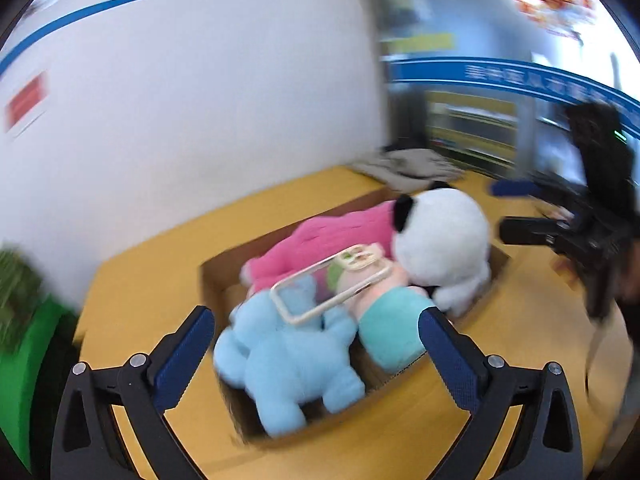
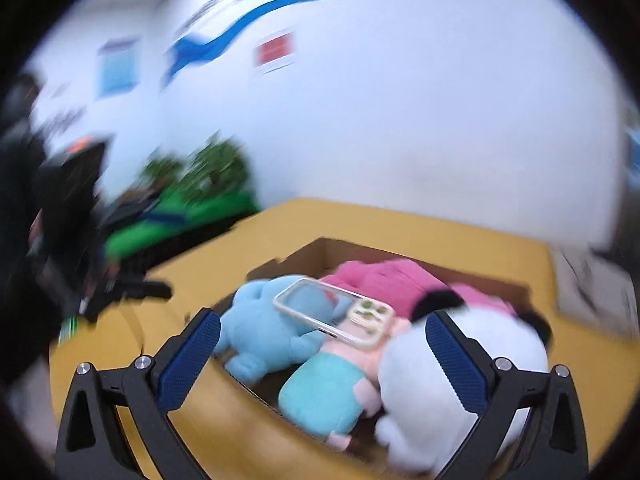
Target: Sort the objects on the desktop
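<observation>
A cardboard box (image 1: 212,280) (image 2: 316,248) stands on the yellow table (image 1: 152,256) (image 2: 400,224). In it lie a light-blue plush (image 1: 288,360) (image 2: 260,328), a pink plush (image 1: 332,236) (image 2: 384,280), a white panda plush (image 1: 440,240) (image 2: 460,380) and a teal-and-pink plush (image 1: 392,332) (image 2: 324,392). A clear phone case (image 1: 332,288) (image 2: 336,312) rests on top of the plushes. My left gripper (image 1: 316,324) is open and empty above the box's near side. My right gripper (image 2: 324,332) is open and empty over the box.
A white wall stands behind the table. A green bin with a plant (image 1: 24,320) (image 2: 192,208) sits beside the table. Grey cloth (image 1: 408,164) lies at the table's far corner. The other gripper shows as a dark shape (image 1: 580,224) (image 2: 60,240).
</observation>
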`<state>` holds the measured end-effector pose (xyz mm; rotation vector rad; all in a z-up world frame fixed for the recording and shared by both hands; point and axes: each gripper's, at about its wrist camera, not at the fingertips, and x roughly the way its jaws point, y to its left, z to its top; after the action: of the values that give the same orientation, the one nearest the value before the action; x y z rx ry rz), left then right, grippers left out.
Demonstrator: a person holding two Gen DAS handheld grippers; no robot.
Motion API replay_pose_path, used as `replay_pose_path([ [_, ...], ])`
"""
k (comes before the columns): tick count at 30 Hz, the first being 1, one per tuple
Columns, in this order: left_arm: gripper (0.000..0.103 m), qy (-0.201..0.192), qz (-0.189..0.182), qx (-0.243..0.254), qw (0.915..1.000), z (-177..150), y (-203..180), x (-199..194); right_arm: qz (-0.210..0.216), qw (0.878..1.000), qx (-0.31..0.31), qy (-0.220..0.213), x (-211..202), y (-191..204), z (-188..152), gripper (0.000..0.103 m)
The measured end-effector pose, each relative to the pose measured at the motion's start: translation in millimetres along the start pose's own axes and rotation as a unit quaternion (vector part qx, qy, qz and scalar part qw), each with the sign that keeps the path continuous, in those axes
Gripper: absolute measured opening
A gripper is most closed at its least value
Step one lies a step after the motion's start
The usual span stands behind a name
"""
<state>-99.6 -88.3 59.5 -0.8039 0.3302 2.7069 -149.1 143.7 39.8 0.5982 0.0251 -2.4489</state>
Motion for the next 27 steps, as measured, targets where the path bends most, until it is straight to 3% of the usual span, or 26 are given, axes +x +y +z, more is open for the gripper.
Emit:
replay_pose_path([
  [2, 0.103, 0.027, 0.038, -0.044, 0.9980, -13, -17, 1, -0.052, 0.997, 0.054, -0.003, -13, 0, -12, 0.103],
  [5, 0.103, 0.067, 0.094, -0.110, 0.9873, -33, -43, 3, -0.092, 0.991, 0.091, 0.005, -29, 7, -27, 0.103],
  [6, 0.103, 0.084, 0.099, -0.126, 0.9836, -39, -50, 5, -0.103, 0.991, 0.086, 0.011, -29, 11, -30, 0.103],
  [11, 0.103, 0.077, 0.078, -0.204, 0.9728, -56, -69, -7, -0.134, 0.988, 0.070, 0.032, -45, 24, -41, 0.103],
  [17, 0.103, 0.075, 0.125, -0.198, 0.9693, -57, -89, -22, -0.163, 0.985, 0.055, 0.033, -73, 35, -51, 0.103],
  [22, 0.103, 0.071, 0.123, -0.210, 0.9675, -60, -93, -32, -0.189, 0.981, 0.043, 0.033, -89, 37, -52, 0.103],
  [27, 0.103, 0.057, 0.112, -0.231, 0.9648, -63, -93, -38, -0.187, 0.980, 0.049, 0.038, -91, 34, -54, 0.103],
])
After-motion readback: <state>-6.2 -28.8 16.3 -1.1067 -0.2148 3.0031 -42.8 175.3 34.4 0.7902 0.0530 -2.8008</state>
